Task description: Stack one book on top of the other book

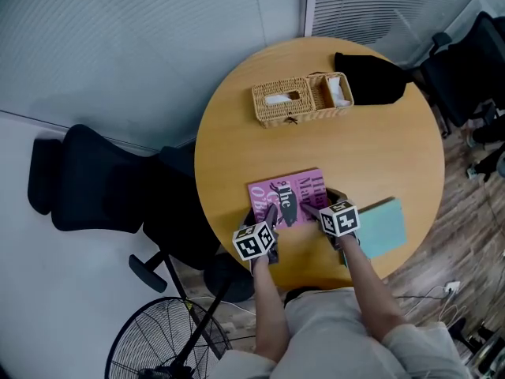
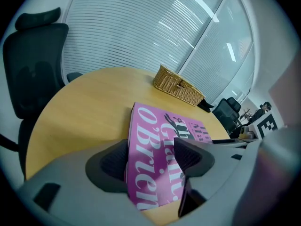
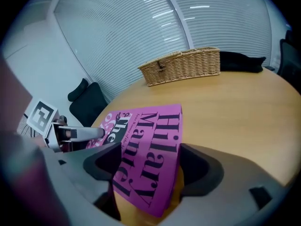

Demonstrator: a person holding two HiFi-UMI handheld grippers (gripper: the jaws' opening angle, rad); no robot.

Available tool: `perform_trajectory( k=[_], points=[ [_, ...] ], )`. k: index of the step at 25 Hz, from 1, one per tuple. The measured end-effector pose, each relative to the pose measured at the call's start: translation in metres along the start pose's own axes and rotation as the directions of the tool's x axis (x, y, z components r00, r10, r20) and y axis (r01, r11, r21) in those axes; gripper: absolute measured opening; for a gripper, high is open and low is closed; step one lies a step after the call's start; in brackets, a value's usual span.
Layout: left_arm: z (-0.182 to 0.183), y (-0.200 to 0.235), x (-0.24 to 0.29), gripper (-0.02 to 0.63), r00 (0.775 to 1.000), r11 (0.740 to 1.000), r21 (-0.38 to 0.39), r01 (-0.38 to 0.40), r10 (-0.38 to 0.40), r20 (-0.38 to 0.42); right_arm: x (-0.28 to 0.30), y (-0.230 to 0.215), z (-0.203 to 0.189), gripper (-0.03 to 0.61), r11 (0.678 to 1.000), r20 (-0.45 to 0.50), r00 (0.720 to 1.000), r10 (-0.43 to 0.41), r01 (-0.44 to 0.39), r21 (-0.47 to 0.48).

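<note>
Edge of pink book [image 1: 298, 189] is clamped by left hand-held gripper [image 1: 271, 212] and right hand-held gripper [image 1: 311, 208].

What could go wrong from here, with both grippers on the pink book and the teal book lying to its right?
1. The left gripper and right gripper pinch the pink book only along its near edge, so the far side may sag or slip out during the carry.
2. The teal book lies close to the rim of the table, beside the right gripper; a knock while setting down might push it off.
</note>
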State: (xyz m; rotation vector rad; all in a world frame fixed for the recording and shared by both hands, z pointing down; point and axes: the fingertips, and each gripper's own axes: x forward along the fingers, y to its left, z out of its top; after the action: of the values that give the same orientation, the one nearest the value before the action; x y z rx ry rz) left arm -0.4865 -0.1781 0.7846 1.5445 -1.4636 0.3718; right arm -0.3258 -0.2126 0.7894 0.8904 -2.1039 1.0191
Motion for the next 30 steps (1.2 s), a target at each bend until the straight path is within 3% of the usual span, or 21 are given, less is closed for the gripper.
perform_trajectory(
  k=[4,13,18,23,30],
  points=[
    [-0.001,-0.002,-0.003,0.314,1.000,1.000,0.022,-0.010,0.010,-0.016,-0.005,0.004,0.004,0.377,0.999,0.029,0.999,0.021,-0.023,0.048],
    [0.008,-0.019,-0.026,0.314,1.000,0.997,0.072,-0.022,0.021,0.012,-0.023,0.010,0.016,0.377,0.999,0.069,0.998,0.008,-0.010,0.032],
    [0.007,-0.031,-0.039,0.314,1.000,0.996,0.082,-0.019,0.017,0.026,-0.041,0.011,0.024,0.377,0.997,0.141,0.990,0.004,-0.015,0.081],
    [0.002,-0.062,-0.047,0.314,0.999,0.992,0.128,-0.012,0.008,0.031,-0.065,-0.003,0.021,0.377,0.997,0.157,0.986,-0.062,0.055,0.045],
    [-0.021,-0.109,-0.057,0.314,1.000,0.988,0.156,0.008,-0.010,0.014,-0.115,-0.026,0.010,0.376,0.989,0.215,0.966,-0.144,0.132,0.066]
  ],
)
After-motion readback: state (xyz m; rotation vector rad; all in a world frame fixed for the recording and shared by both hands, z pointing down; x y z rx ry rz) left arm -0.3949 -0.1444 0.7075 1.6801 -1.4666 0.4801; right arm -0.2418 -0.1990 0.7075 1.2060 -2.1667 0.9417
